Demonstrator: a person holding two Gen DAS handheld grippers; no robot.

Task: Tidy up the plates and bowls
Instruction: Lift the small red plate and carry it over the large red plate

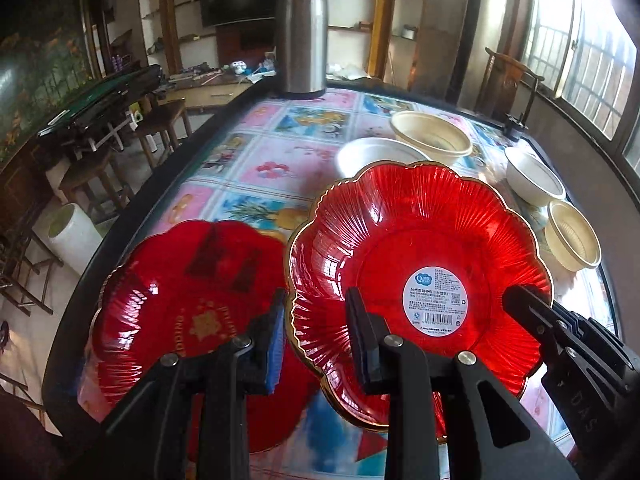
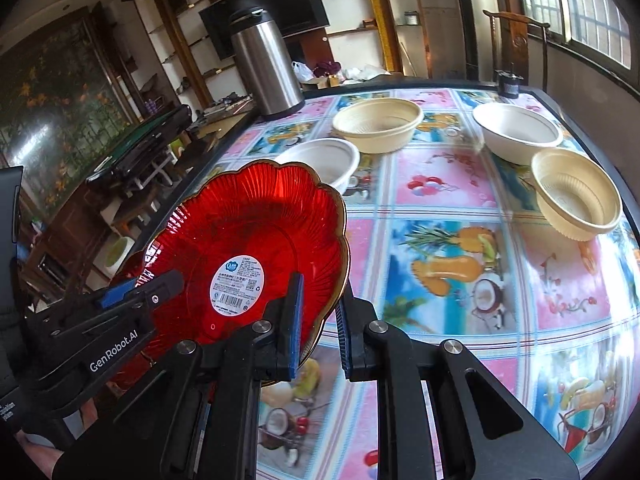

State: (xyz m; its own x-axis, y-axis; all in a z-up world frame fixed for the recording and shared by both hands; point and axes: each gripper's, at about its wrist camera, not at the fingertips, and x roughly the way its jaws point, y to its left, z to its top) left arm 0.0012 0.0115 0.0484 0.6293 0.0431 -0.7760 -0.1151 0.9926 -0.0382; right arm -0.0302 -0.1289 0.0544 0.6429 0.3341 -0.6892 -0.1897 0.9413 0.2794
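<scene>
- Plates first: I have one red scalloped plate (image 1: 420,264), gold-rimmed with a white barcode sticker (image 1: 436,300) at its centre, lifted off the table and tilted, carried between both grippers.
- A second red plate (image 1: 192,304), this one with gold lettering, lies flat on the patterned tablecloth (image 2: 440,272) at the near left corner, just beside and partly under the lifted one as the left wrist view shows it.
- Judging by that, I take the step in hand to be stacking the lifted plate onto the lettered one; the plates are not yet stacked.
- Bowls are untouched as far as I can see: four stand apart on the far half of the table, a white bowl (image 2: 320,164) nearest the plates, a cream ribbed bowl (image 2: 378,124) behind it, another white bowl (image 2: 518,132) to the right, and a second cream ribbed bowl (image 2: 576,196) near the right edge. None is nested, so most of the task is left.
- My left gripper (image 1: 316,340) is narrowed onto the plate's near-left rim, the gold edge running between its blue pads.
- My right gripper (image 2: 318,320) is nearly closed and pinches the opposite rim; the edge passes between its pads, though how firmly I cannot quite tell from this angle.
- A steel thermos jug (image 2: 266,72) stands at the far edge, well apart from my path.
</scene>
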